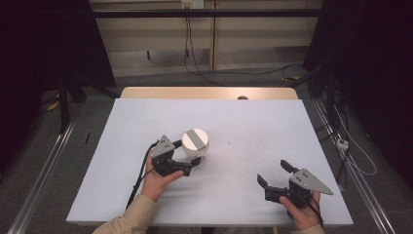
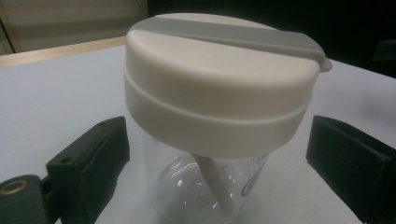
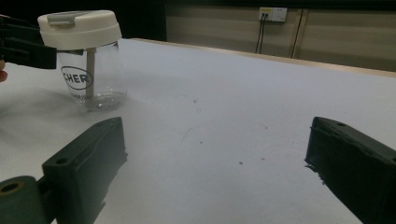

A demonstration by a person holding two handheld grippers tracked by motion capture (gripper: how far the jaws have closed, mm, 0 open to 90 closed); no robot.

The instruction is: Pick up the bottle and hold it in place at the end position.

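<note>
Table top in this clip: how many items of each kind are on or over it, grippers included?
Clear jars with a white lid: 1
Hand-held grippers: 2, the left gripper with its open jaws either side of the jar, the right gripper open over bare table
Total: 3

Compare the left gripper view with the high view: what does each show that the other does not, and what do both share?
The left gripper view alone shows the cup's clear body below the lid, with a straw inside, and a gap on each side between the black jaws and the cup. The high view alone shows both hands, the right gripper open and apart from the cup, the table edges and the floor cables. Both show the cream lid with its grey strip, and the left gripper around the cup.
</note>
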